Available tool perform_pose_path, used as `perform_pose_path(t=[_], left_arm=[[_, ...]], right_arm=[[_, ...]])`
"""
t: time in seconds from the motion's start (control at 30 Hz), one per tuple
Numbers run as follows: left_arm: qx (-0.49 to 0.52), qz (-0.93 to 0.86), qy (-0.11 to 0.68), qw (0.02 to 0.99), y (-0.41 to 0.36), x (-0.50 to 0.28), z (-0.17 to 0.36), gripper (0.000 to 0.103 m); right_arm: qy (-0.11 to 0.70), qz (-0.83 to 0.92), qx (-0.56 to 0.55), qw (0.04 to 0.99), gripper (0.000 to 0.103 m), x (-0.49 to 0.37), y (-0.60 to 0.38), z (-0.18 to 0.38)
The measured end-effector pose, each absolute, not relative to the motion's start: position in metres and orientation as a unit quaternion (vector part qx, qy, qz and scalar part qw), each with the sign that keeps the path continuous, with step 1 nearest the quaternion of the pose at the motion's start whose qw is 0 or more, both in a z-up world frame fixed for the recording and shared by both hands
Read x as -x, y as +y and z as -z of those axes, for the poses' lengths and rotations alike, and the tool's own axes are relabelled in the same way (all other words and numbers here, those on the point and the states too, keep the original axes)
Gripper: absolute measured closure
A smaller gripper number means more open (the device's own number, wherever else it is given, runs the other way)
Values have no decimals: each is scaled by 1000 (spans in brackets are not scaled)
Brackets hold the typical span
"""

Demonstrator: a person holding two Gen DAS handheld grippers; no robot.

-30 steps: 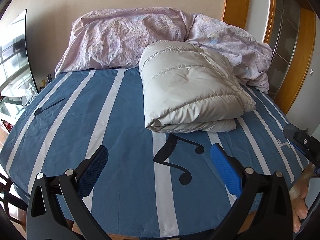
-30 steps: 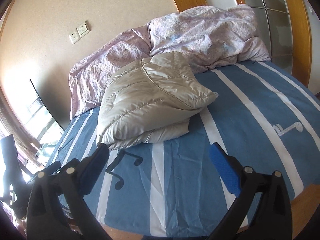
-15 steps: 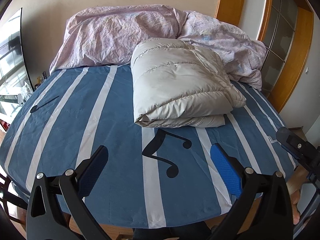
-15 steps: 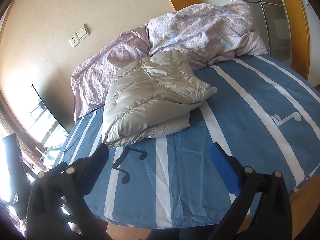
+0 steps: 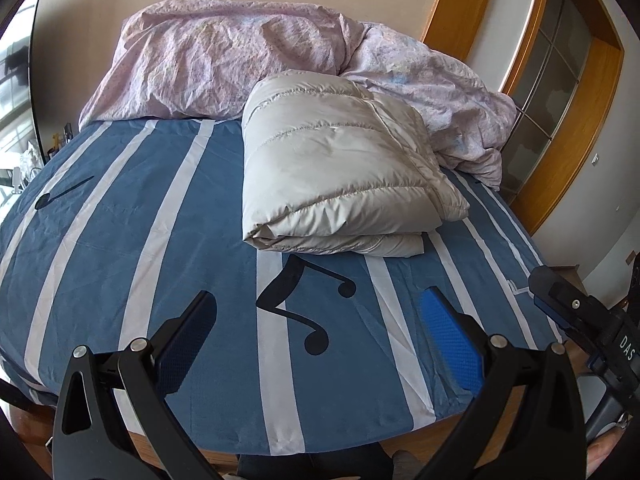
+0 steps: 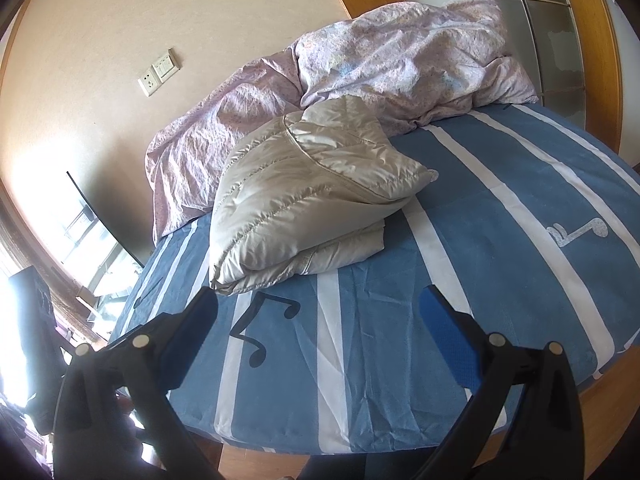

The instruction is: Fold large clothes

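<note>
lying folded in a thick bundle near the middle of the bed, the pale grey puffer jacket (image 5: 340, 168) looks light, soft and springy, with a slick shell likely to slide; the layered near edge seems the best place to pinch. behind it, touching, a crumpled pink duvet (image 5: 224, 60) could snag. the striped blue sheet (image 5: 120, 248) in front is bare. the left gripper (image 5: 318, 332) and right gripper (image 6: 318, 334) both hang wide and empty, apart from the jacket.
</note>
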State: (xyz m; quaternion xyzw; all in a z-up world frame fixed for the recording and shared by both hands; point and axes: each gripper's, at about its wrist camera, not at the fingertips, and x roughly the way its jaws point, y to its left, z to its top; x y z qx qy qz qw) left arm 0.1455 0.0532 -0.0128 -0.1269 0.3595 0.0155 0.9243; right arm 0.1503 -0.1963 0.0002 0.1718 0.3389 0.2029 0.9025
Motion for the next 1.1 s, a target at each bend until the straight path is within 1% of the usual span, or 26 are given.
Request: perform_pose_path(t=[0.77,1.1], left_arm=[[135,-25,361,923,61,-147,17,1],[134,-22,363,922,58,-147,19,1]], right_arm=[[338,-204,-171,903,2,-151,-197,-2],[327,-177,-148,916,2,-149,-198,-4]])
